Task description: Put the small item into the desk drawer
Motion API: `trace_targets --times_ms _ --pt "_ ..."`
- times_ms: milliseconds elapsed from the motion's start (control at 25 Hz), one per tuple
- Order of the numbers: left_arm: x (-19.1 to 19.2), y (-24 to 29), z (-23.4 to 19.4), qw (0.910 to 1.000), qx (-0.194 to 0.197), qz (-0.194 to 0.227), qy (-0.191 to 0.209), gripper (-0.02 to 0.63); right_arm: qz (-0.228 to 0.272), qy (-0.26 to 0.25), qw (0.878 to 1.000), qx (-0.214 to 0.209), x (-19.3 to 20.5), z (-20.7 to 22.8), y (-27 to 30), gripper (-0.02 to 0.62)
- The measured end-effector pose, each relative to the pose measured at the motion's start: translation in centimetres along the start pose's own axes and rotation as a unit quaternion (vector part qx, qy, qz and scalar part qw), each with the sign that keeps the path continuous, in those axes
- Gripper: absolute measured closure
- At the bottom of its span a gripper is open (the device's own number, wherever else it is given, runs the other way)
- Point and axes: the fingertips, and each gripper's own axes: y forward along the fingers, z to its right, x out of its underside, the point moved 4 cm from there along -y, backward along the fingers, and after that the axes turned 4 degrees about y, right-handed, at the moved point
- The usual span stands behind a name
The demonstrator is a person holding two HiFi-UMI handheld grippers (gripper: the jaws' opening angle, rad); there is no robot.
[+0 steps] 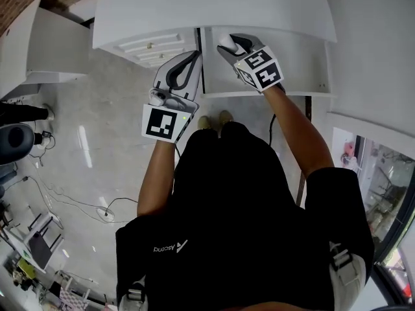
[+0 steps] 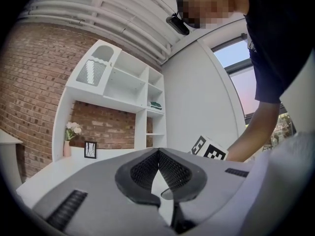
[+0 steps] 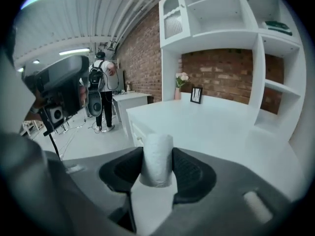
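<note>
The small item is a white roll (image 3: 156, 159) standing upright between the dark pads of my right gripper (image 3: 156, 170), which is shut on it. In the head view that gripper (image 1: 227, 45) is over a pulled-out white drawer (image 1: 295, 67) under the desk top (image 1: 214, 5), with the roll's white end (image 1: 226, 41) showing at its tips. My left gripper (image 1: 194, 58) hangs just left of the drawer's side, in front of the desk's panelled front (image 1: 152, 46). Its tips (image 2: 158, 152) meet with nothing between them.
White shelving (image 2: 133, 90) on a brick wall stands behind the desk, with a vase of flowers (image 3: 181, 85) and a small picture frame (image 3: 197, 95) on the desk top. A person with a backpack (image 3: 102, 95) stands by a speaker farther off. Cables (image 1: 78, 203) lie on the floor at left.
</note>
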Motion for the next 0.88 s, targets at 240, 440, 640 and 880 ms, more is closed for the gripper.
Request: trace_targets --times_ms 240,440,640,880 --pt "2.2 0.8 -2.7 0.9995 -0.028 -0.011 -0.013 0.607 -0.068 0.020 0.997 0.004 2.7 2.4 6.0 0.413" --pt "2.9 2.4 -5.1 0.9986 -0.046 -0.003 -0.024 0.607 -0.102 0.032 0.994 0.019 4.3 4.2 9.5 0.413" --pt "4.6 4.5 -6.1 0.9987 -0.044 -0.012 -0.024 0.607 -0.125 0.034 0.991 0.026 5.8 5.2 12.5 0.413" --pt "5.8 6.5 -6.8 0.9984 -0.041 -0.017 -0.035 0.607 -0.148 0.037 0.988 0.029 7.1 6.3 15.0 0.411"
